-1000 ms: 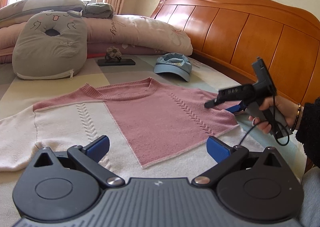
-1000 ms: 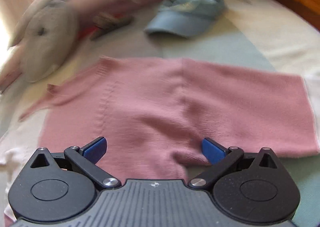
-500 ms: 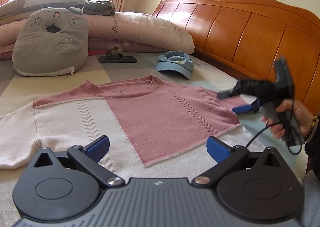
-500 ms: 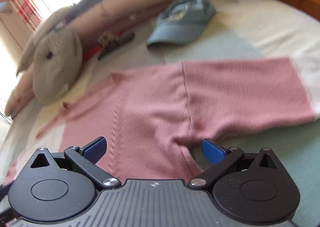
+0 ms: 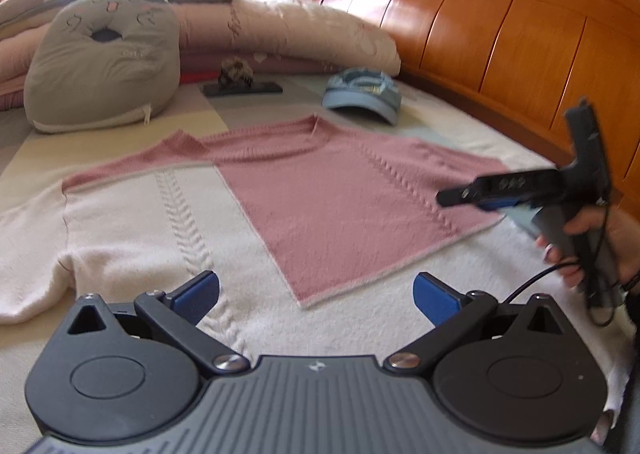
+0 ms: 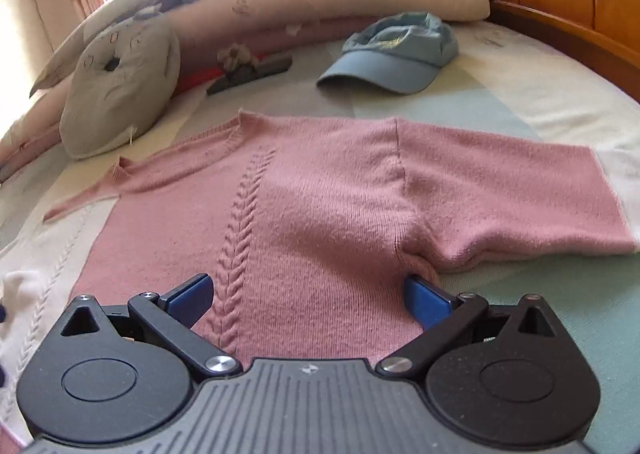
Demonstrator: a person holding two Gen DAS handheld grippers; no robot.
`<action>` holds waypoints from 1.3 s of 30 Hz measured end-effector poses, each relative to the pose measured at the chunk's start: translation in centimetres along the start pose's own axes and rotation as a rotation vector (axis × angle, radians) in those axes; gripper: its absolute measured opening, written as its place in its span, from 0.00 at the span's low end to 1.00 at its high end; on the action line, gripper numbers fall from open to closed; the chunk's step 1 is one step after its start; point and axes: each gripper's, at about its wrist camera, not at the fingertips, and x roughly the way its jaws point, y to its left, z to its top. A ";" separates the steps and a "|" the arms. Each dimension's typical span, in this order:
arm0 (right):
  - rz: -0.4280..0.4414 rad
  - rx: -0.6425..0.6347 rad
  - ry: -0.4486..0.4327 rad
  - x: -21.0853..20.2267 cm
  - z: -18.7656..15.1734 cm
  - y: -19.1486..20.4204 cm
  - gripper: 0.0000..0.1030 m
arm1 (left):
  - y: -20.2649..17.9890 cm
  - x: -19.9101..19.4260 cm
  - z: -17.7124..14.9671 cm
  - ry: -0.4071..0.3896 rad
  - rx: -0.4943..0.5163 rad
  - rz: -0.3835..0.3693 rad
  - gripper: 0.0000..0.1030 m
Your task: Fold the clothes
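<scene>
Clearly soft and limp, the pink-and-cream cable-knit sweater (image 5: 328, 206) lies spread flat on the pastel patchwork bedspread (image 6: 560, 102), so it will sag and drag unless taken by a sleeve edge or hem. Both the left claw (image 5: 316, 290) and right claw (image 6: 306, 294) gape wide and empty, the right one low by the underarm crease, perhaps touching it. A carved orange wooden headboard (image 5: 500, 34), rolled quilts and a blue cap (image 6: 396, 54) lie beyond.

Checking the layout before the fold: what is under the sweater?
The sweater lies flat on the checked bedspread, which shows all round it in pale green, cream and grey patches. Whether anything else lies beneath it is hidden by the knit.
</scene>
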 end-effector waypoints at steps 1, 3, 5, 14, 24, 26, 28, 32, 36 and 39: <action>0.005 -0.001 0.003 -0.4 -0.2 0.0 1.00 | -0.1 0.2 -0.2 0.011 0.003 0.004 0.99; 0.008 -0.029 0.005 -1.4 -0.2 0.5 1.00 | -0.4 0.4 -0.4 0.023 0.005 0.007 0.99; 0.040 -0.083 -0.042 -2.5 -0.2 1.1 1.00 | -0.4 0.8 -0.7 0.036 -0.003 -0.004 0.99; 0.153 -0.092 0.061 -4.3 -1.3 -1.8 1.00 | -2.5 0.9 1.1 0.144 -0.020 0.009 0.99; 0.302 -0.303 0.135 -7.8 -7.2 0.6 1.00 | -10.0 5.6 13.4 0.167 -0.118 -0.275 0.99; 0.291 -0.347 0.129 -8.1 -7.9 0.9 1.00 | -11.9 8.7 15.0 0.181 -0.121 -0.316 0.99; 0.307 -0.332 0.121 -8.1 -8.0 0.5 1.00 | -13.5 12.3 16.0 0.226 -0.133 -0.356 0.99; 0.351 -0.289 0.109 -7.8 -7.9 -0.6 1.00 | -15.4 18.9 16.0 0.303 -0.151 -0.353 0.99; 0.373 -0.315 0.078 -7.5 -8.2 -0.8 1.00 | -15.3 23.6 15.8 0.313 -0.199 -0.320 0.99; 0.385 -0.344 0.057 -7.3 -8.3 -0.7 1.00 | -14.8 26.4 15.8 0.326 -0.234 -0.324 0.99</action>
